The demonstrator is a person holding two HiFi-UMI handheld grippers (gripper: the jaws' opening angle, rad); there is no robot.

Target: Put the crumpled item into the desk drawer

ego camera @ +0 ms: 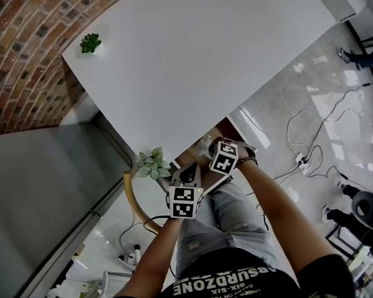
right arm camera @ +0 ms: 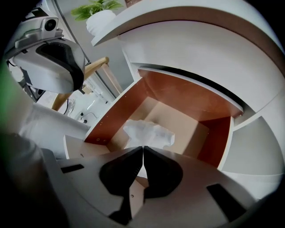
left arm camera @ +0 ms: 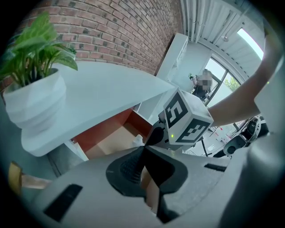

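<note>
The desk drawer stands pulled out under the white desk, with red-brown walls and a pale floor. A crumpled white paper is over the drawer floor, right at the tips of my right gripper. Its jaws are shut, and a white sliver shows between them. From the head view the right gripper reaches into the drawer beside the paper. My left gripper is shut with nothing held, and it hovers just left of the drawer front. Its camera looks into the drawer.
A potted plant in a white pot sits on the desk's near corner. A small green plant is at the far corner. A wooden chair is at the left, below the desk's near corner. Cables lie on the glossy floor at right.
</note>
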